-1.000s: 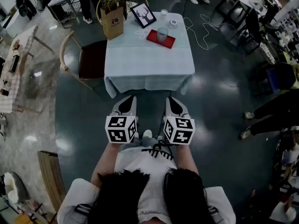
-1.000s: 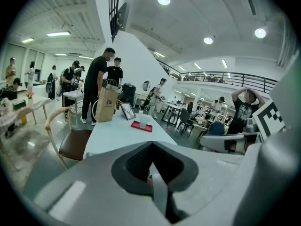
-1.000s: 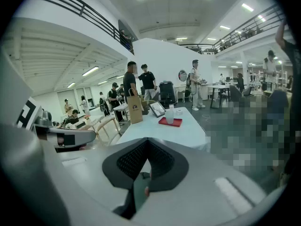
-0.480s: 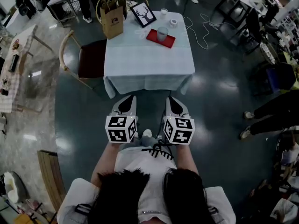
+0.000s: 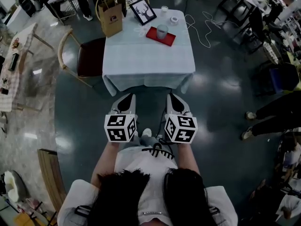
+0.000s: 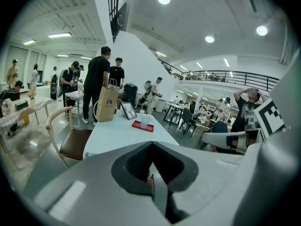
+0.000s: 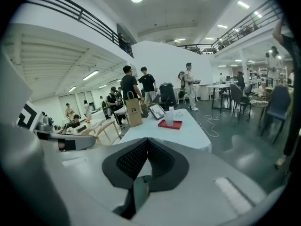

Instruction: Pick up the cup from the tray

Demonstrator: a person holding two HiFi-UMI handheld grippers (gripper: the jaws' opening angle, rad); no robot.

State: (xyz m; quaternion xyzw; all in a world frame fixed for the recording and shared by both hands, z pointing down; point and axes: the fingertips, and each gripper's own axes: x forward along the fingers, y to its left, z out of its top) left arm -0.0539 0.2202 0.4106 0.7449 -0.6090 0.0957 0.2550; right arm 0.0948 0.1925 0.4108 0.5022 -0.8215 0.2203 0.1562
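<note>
While left tool and right tool sit closed, empty | cup on tray well ahead

Translucent cup upright on red tray, far end of white-clothed table.

Nothing is legible — the paper bag at the table's eleven o'clock corner bears a dark print too small to read, and the cubes on the left gripper and right gripper show only black-and-white square markers.
</note>
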